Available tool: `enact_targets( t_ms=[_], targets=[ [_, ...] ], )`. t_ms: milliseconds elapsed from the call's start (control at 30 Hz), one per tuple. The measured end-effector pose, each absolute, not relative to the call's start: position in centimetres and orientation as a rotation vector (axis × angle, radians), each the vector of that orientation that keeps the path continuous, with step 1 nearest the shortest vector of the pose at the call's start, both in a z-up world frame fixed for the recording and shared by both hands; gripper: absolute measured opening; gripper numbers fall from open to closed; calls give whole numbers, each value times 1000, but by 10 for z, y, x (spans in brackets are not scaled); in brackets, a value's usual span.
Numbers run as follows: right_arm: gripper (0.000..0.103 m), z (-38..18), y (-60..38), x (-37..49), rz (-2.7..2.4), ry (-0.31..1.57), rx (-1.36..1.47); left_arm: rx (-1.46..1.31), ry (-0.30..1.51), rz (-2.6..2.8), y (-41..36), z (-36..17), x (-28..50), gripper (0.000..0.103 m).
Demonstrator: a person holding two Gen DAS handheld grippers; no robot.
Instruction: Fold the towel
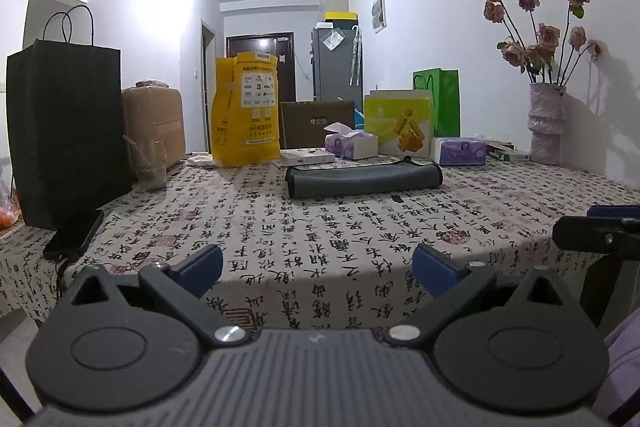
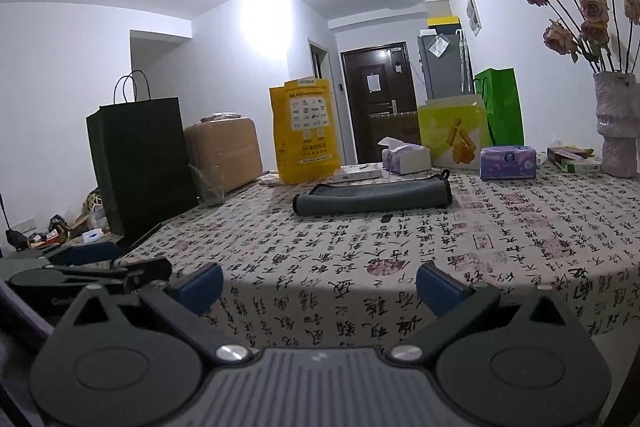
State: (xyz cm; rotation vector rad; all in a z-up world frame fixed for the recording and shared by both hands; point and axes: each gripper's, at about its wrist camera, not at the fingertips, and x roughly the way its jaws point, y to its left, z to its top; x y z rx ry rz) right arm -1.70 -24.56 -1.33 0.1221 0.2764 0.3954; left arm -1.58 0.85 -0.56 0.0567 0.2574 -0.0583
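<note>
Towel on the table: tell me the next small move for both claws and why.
Probably bring both claws forward over the table toward the grey towel. The left claw and right claw both stand open and hold nothing, back at the near edge of the tablecloth, while the towel lies well ahead, apart from both, near the tissue boxes.

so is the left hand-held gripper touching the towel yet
Apart. The left wrist view shows the left hand-held gripper open, with bare tablecloth between it and the grey towel.
</note>
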Motion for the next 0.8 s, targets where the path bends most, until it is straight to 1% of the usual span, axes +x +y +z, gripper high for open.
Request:
enact_targets(
  t_ms=[800],
  targets=[
    [103, -17, -244, -15, 410, 293, 139, 52, 260, -66, 8, -7, -17, 103]
  ],
)
